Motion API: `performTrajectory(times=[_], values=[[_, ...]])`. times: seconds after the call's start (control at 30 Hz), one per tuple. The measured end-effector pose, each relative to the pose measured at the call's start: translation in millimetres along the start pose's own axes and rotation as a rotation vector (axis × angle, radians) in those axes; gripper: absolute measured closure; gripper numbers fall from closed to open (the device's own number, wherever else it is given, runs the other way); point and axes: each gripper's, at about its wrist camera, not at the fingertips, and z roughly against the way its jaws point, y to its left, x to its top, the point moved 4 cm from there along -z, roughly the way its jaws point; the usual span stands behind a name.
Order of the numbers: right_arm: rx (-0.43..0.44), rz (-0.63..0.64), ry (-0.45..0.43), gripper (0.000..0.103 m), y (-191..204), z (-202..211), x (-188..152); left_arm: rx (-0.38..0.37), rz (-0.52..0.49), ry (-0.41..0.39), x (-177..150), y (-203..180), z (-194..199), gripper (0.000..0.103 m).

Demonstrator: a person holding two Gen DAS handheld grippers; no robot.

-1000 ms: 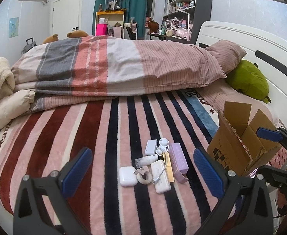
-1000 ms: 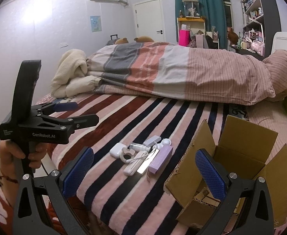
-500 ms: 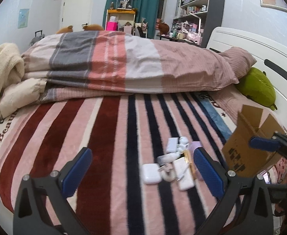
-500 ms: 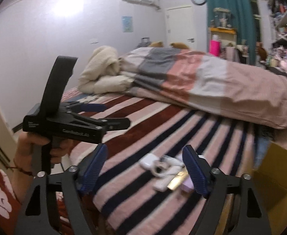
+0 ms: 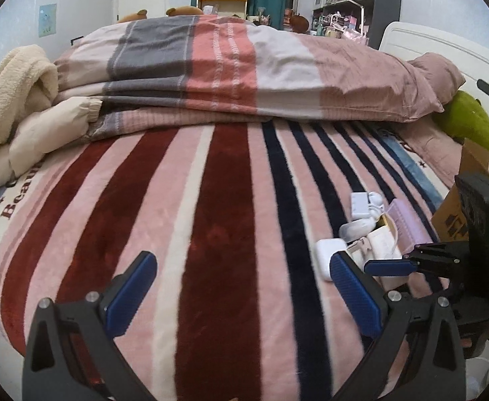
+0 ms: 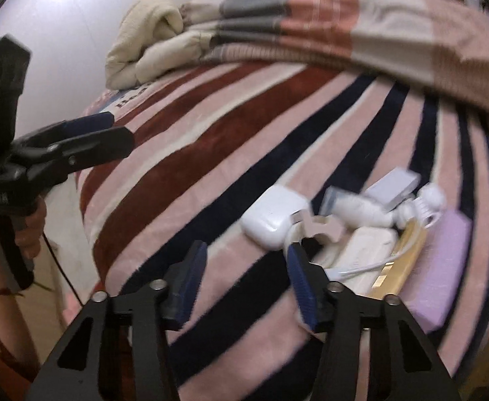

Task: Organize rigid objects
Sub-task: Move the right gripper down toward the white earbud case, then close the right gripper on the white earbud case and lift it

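Note:
A pile of small rigid objects lies on the striped blanket: a white earbud case (image 6: 273,219) (image 5: 326,255), a pinkish tape roll (image 6: 314,230), a white bottle (image 6: 354,207), a white power bank (image 6: 366,250), a gold flat box (image 6: 401,260), a lilac box (image 6: 441,260) (image 5: 408,222) and a white adapter (image 5: 359,204). My right gripper (image 6: 244,272) is open and empty, just in front of the earbud case. My left gripper (image 5: 241,285) is open and empty over bare blanket, left of the pile.
A cardboard box (image 5: 478,180) stands at the right of the pile, mostly hidden behind the right gripper's body. A folded duvet (image 5: 244,73) and cream blanket (image 5: 14,107) lie at the back. A green plush (image 5: 471,123) sits by the headboard.
Both grippers have dropped closer to the bed. The left one swung left, away from the pile. The right one moved down and in toward the earbud case, its fingers narrowing.

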Motion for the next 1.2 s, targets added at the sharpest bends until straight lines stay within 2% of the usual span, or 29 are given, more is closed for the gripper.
performTrajectory(times=[0.13,0.23,0.37,0.43,0.57,0.7,0.73,0.77,0.93,1.07,1.1,1.13,1.2], values=[[0.013,-0.004,-0.028,0.059,10.9,-1.7,2.9,0.004,0.004,-0.007,-2.7,7.7,1.6,0.0],[0.012,-0.008,0.001,0.059,18.7,-8.2,1.2,0.006,0.003,-0.022,-2.5,9.3,3.6,0.0],[-0.124,-0.082,0.044,0.059,1.3,-27.7,-0.6,0.007,-0.005,-0.036,-3.0,8.9,5.4,0.0],[-0.146,-0.102,0.034,0.057,-2.2,-31.1,2.4,-0.002,-0.007,-0.031,-3.3,7.6,5.4,0.0],[-0.201,-0.111,0.0,0.043,-5.3,-38.6,13.6,-0.052,0.018,-0.01,-2.1,7.7,5.9,0.0],[-0.242,-0.108,-0.016,0.043,-9.5,-50.3,23.8,-0.085,0.023,-0.004,-1.8,7.3,4.7,0.0],[-0.251,-0.102,-0.02,0.045,-10.2,-51.6,25.1,-0.099,0.018,0.002,-1.7,6.9,2.9,0.0],[-0.279,-0.083,-0.025,0.058,-9.9,-52.8,26.0,-0.11,0.013,0.007,-2.2,5.8,1.5,0.0],[-0.264,-0.059,-0.049,0.061,-6.2,-42.8,23.7,-0.207,-0.01,0.037,1.2,-2.4,-6.7,0.0],[-0.193,-0.011,-0.112,0.064,6.2,-13.8,23.1,-0.408,-0.012,0.044,18.2,-25.0,-2.4,0.001],[-0.169,0.005,-0.134,0.064,10.8,-2.7,24.2,-0.438,-0.02,0.045,21.1,-30.7,-1.0,0.001],[-0.152,0.019,-0.152,0.066,14.5,6.3,25.1,-0.466,-0.032,0.048,26.2,-38.3,0.2,0.001],[-0.153,0.059,-0.181,0.082,21.4,25.8,28.8,-0.467,-0.048,0.046,34.8,-48.8,2.4,0.001]])
